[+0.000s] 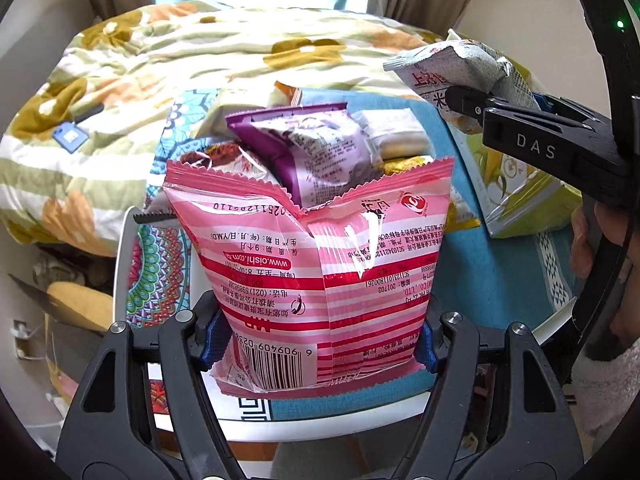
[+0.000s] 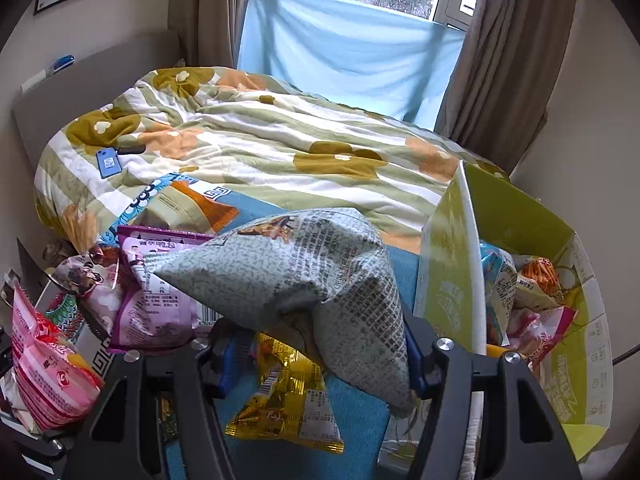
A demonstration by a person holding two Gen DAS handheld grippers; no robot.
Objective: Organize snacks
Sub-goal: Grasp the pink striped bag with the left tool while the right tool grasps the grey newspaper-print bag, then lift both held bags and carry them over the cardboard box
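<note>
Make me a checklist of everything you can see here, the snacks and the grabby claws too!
Surface: blue patterned cloth over a white table.
Job's things: pink striped bag; grey-green bag; purple bag, gold packet loose; green box already has snacks.
Clutter: blue phone on the quilt.
Grippers: left gripper clamps the pink bag; right gripper pinches the grey-green bag.
Cables: nothing seen.
Surroundings: floral quilt on a bed, curtains, window.

Purple crinkly snack bag (image 2: 160,300) sits left of the grey-green printed snack bag (image 2: 304,276), gold foil packet (image 2: 288,400) under that one. Green cardboard box (image 2: 516,216) on the right, packets inside. Floral quilted bed (image 2: 248,140) behind everything.
</note>
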